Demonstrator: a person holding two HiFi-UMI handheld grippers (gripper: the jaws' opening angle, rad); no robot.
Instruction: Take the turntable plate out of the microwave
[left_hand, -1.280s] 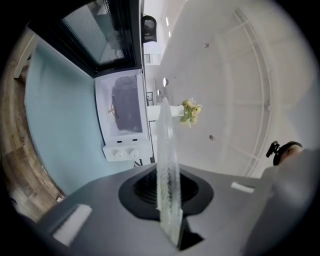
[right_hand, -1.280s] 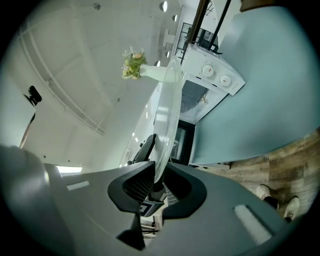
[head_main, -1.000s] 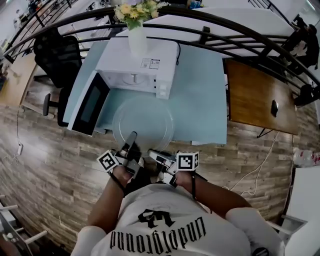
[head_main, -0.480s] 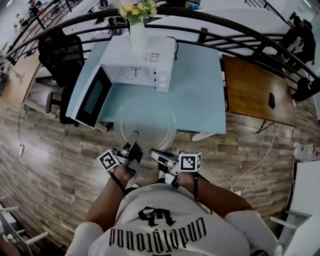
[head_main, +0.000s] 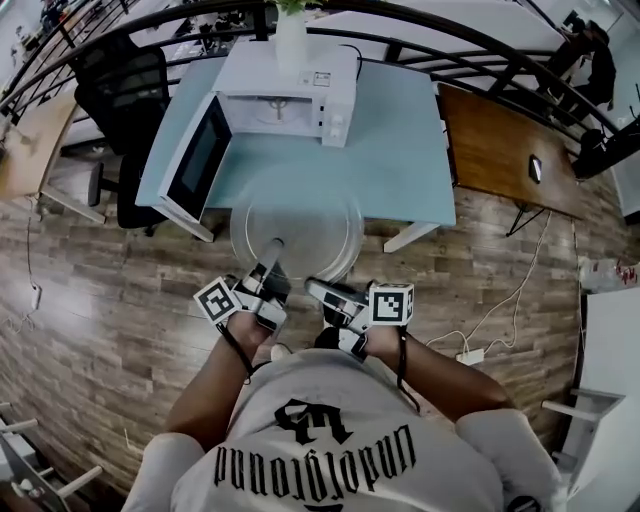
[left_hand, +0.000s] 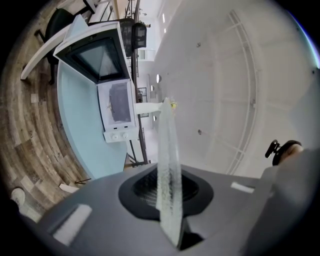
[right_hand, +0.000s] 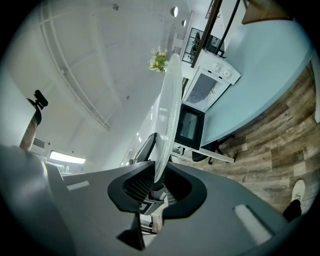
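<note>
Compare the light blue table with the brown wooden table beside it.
The light blue table carries a white microwave with its door swung open; the brown wooden table shows just a small dark object. The light blue table has white legs; the brown wooden table has thin dark legs. The light blue table looks the larger. Both stand side by side on the wood-plank floor.

It was an open-plan office: a black swivel chair (head_main: 120, 95), a blue desk (head_main: 400, 165), a brown desk (head_main: 490, 150), wood-plank flooring (head_main: 110, 320).
</note>
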